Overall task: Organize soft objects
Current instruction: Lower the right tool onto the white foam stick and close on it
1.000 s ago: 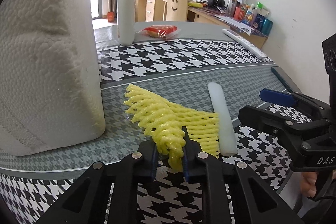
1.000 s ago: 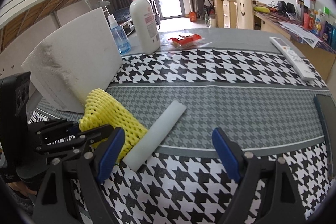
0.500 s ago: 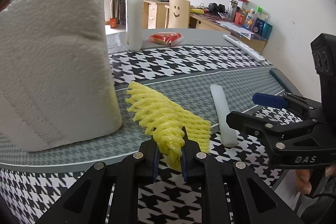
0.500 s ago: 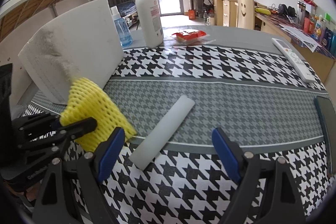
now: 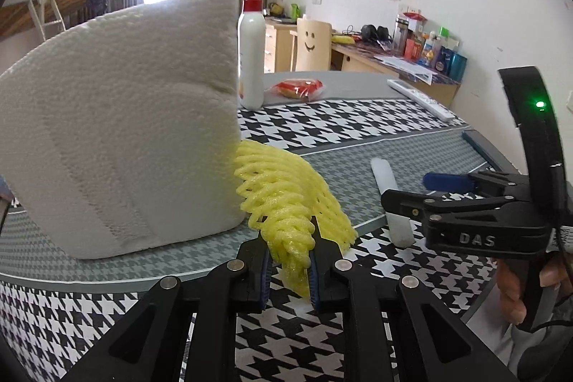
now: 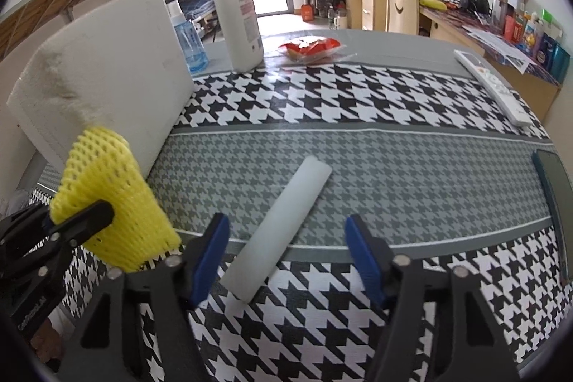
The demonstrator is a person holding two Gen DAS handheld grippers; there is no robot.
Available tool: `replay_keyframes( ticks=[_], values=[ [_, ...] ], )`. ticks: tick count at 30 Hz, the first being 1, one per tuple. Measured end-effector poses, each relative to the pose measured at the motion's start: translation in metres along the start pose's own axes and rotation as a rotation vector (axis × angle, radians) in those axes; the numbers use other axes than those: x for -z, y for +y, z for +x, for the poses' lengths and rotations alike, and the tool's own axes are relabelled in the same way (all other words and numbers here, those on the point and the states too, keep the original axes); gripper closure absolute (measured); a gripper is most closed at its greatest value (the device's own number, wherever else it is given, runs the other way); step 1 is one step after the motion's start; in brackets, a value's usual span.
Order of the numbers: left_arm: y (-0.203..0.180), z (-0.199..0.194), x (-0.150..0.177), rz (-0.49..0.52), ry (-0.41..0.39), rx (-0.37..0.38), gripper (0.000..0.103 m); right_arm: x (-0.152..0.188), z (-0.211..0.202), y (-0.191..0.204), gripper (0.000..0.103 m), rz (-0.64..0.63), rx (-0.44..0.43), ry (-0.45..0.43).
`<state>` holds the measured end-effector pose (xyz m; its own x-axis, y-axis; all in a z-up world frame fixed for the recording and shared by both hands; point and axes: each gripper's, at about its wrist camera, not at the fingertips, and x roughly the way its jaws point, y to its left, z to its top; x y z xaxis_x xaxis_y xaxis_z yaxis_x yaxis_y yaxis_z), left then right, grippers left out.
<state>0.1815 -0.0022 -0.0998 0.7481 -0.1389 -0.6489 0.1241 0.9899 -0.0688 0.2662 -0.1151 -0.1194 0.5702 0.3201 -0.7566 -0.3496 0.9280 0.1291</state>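
Observation:
A yellow foam net sleeve (image 5: pixel 286 196) is pinched at its near end by my left gripper (image 5: pixel 288 269), which is shut on it and holds it against the white paper towel pack (image 5: pixel 121 131). The same yellow sleeve (image 6: pixel 107 199) shows at the left of the right wrist view. A white foam stick (image 6: pixel 283 224) lies slanted on the table, its near end between the blue pads (image 6: pixel 211 256) of my right gripper (image 6: pixel 286 255). Those jaws are closing but stand apart from the stick. The white stick (image 5: pixel 388 188) is partly hidden by the right gripper (image 5: pixel 412 192) in the left wrist view.
A lotion pump bottle (image 6: pixel 238 20), a small blue bottle (image 6: pixel 188 42) and a red snack packet (image 6: pixel 309 47) stand at the table's far side. A white remote (image 6: pixel 492 88) and a dark phone (image 6: pixel 553 181) lie at the right. The houndstooth tablecloth (image 6: pixel 358 117) covers the round table.
My left gripper has carried the yellow sleeve left, up against the paper towel pack. The right gripper's jaws have narrowed around the white stick's near end.

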Motion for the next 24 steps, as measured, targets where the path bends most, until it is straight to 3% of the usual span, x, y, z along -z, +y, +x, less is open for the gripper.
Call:
replay_keyframes(
  ticks=[8,18,24],
  values=[
    [0.002,-0.003,0.003,0.0,-0.007,0.023,0.085,0.002,0.005,0.008,0.055,0.016,0.031,0.029],
    [0.01,-0.014,0.009,0.017,-0.025,0.037,0.085,0.001,0.007,0.015,0.057,0.038,0.062,0.032],
    [0.011,-0.017,0.01,0.015,-0.024,0.045,0.085,-0.002,0.011,0.022,0.067,0.023,0.097,0.03]
  ],
)
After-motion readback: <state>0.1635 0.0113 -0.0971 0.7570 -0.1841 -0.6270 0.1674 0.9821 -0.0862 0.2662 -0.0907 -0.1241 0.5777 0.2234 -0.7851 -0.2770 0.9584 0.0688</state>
